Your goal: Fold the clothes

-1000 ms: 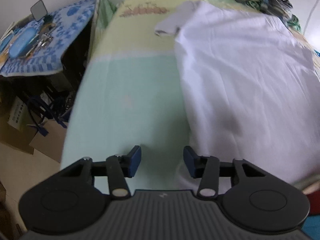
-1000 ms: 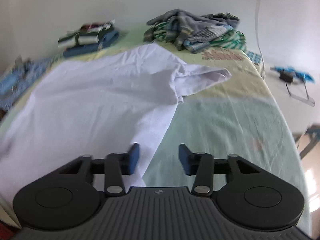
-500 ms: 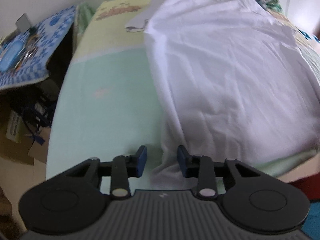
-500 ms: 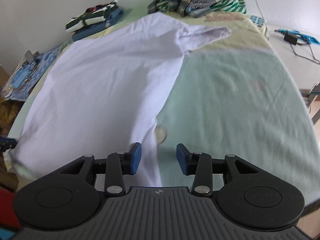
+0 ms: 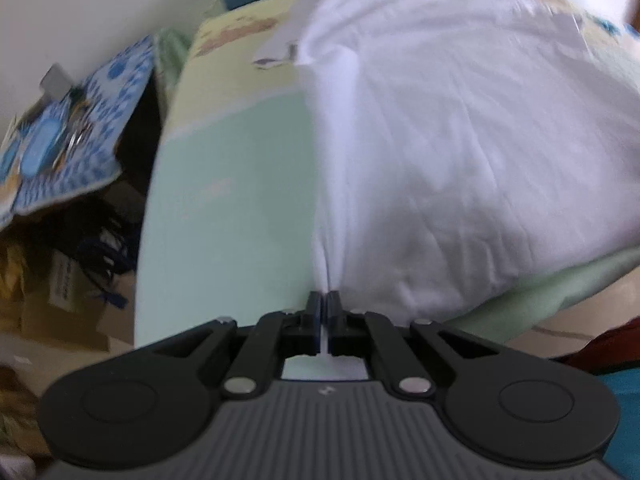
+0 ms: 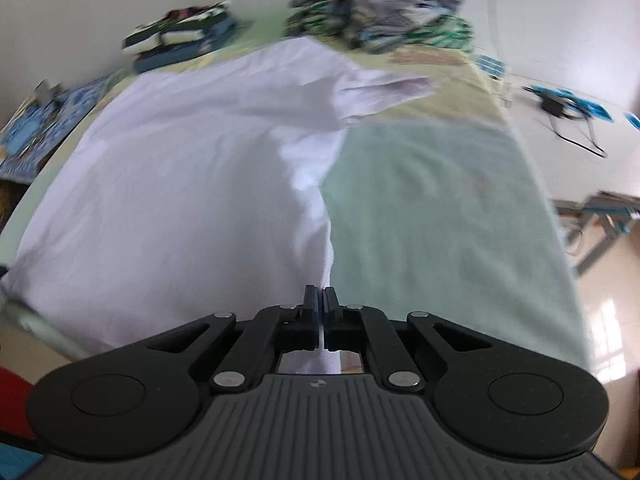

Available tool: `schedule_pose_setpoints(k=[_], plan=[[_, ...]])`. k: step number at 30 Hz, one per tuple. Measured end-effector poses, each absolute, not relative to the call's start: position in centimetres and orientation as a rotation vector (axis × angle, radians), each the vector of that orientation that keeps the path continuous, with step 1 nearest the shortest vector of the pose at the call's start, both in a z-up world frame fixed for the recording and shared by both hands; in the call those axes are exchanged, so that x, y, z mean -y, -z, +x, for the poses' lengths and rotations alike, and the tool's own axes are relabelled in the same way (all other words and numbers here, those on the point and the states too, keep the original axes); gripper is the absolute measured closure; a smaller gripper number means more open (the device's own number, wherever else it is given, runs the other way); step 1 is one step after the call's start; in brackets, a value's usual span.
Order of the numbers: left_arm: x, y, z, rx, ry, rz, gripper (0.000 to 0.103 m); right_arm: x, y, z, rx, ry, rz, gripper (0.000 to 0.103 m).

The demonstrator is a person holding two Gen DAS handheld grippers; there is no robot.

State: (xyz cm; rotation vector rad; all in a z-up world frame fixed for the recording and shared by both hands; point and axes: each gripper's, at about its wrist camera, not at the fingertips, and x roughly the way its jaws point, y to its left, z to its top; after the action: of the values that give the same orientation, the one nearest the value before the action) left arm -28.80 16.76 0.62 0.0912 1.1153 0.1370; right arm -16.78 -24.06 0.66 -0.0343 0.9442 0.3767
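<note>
A white T-shirt (image 5: 460, 128) lies spread flat on the pale green bed sheet (image 5: 232, 200), its sleeves pointing out at the far end. My left gripper (image 5: 324, 300) is shut on the shirt's near left hem corner, and the cloth puckers up into the jaws. In the right wrist view the same white T-shirt (image 6: 192, 184) fills the left half. There my right gripper (image 6: 321, 294) is shut on the near right hem corner, with the fabric edge rising between its pads.
A stack of folded clothes (image 6: 180, 40) and a heap of unfolded clothes (image 6: 384, 20) sit at the bed's far end. A blue patterned cloth with small items (image 5: 68, 140) covers a stand on the left, cardboard boxes (image 5: 72, 292) below it. Cables (image 6: 568, 116) lie right.
Both grippers went from open to shut, each closing on a near hem corner of the white T-shirt. Both moved in toward the shirt's edge, and the fabric now bunches at the jaws.
</note>
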Motion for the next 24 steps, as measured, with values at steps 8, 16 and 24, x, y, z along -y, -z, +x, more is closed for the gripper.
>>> schedule_pose_setpoints(k=[8, 16, 24], plan=[[-17.4, 0.8, -28.9, -1.136, -0.138, 0.044, 0.103, 23.7, 1.1, -16.5, -0.993, -0.334, -0.130, 0.103], [-19.2, 0.5, -29.9, -1.129, -0.154, -0.060, 0.096, 25.1, 0.9, -16.4, -1.048, -0.362, 0.019, 0.054], [-18.7, 1.1, -29.6, -1.127, -0.067, -0.172, 0.068, 23.7, 1.7, -17.7, -1.066, -0.441, 0.023, 0.053]])
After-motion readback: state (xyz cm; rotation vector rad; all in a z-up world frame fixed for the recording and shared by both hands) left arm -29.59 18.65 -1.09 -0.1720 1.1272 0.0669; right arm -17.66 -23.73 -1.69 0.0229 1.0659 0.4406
